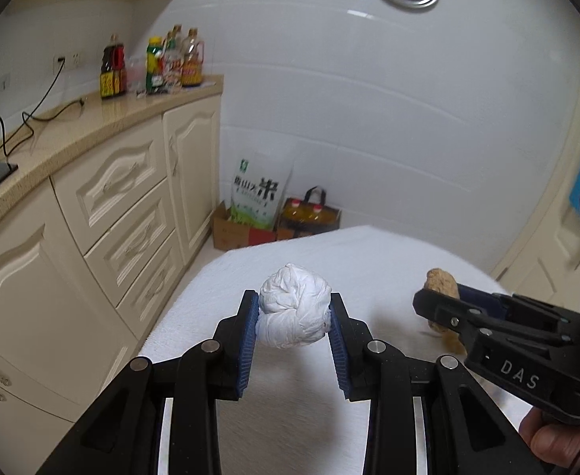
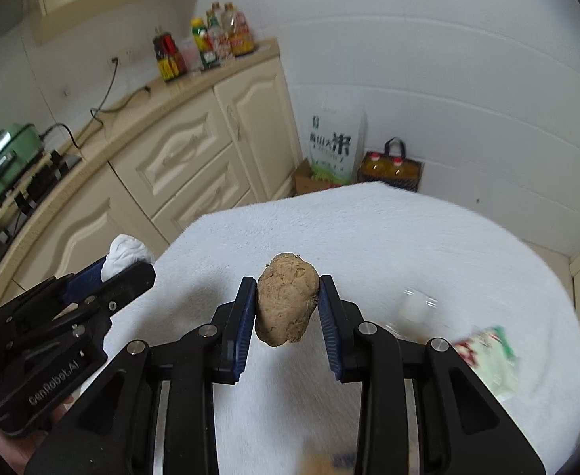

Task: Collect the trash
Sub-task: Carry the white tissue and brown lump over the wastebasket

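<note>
My left gripper [image 1: 294, 316] is shut on a crumpled white paper ball [image 1: 294, 310], held above the white-cloth table [image 1: 369, 253]. In the right wrist view that same left gripper [image 2: 125, 265] shows at the left with the white paper ball [image 2: 127, 255] between its blue pads. My right gripper [image 2: 287, 304] is shut on a brown, lumpy potato-like lump [image 2: 286, 303], lifted off the white cloth [image 2: 369, 229]. The left wrist view shows the right gripper [image 1: 436, 297] at the right edge with the brown lump [image 1: 442, 283] in it.
A green-and-red wrapper [image 2: 492, 356] and a blurred clear piece [image 2: 414, 306] lie on the cloth at the right. Cream cabinets [image 1: 123, 206] with a counter of bottles [image 1: 155, 65] run along the left. A rice bag [image 1: 256, 198] and an oil carrier [image 1: 310, 217] stand on the floor.
</note>
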### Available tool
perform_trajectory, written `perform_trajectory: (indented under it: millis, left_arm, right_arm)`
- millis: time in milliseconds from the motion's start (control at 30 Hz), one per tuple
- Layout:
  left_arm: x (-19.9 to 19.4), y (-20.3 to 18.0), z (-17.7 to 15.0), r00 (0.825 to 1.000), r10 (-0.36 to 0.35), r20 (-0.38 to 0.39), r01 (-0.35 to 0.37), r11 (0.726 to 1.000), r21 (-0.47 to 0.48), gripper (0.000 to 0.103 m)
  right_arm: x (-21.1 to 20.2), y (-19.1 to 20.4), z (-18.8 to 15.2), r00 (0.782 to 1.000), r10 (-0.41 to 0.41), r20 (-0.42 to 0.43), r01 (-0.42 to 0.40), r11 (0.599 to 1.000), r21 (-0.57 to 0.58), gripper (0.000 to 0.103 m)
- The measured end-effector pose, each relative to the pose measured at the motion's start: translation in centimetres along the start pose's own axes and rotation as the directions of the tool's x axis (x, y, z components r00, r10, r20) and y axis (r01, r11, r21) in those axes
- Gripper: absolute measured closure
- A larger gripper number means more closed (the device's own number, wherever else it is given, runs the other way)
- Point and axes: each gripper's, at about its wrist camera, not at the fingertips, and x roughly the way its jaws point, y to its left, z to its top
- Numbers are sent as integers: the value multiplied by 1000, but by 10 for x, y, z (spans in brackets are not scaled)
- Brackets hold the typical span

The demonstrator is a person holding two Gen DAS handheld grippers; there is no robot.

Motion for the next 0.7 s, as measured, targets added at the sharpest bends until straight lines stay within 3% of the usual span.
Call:
perform_trajectory:
  millis: [300,700]
  left_arm:
    - [-81,-56,-14,993,-63,103,56,995,77,73]
    - [-155,-150,-42,959,-207,193,166,963,212,73]
  right_arm:
    - [-101,-26,-20,989,-23,148,14,998,59,72]
    - [-230,-84,-56,939,-120,322,75,986,150,72]
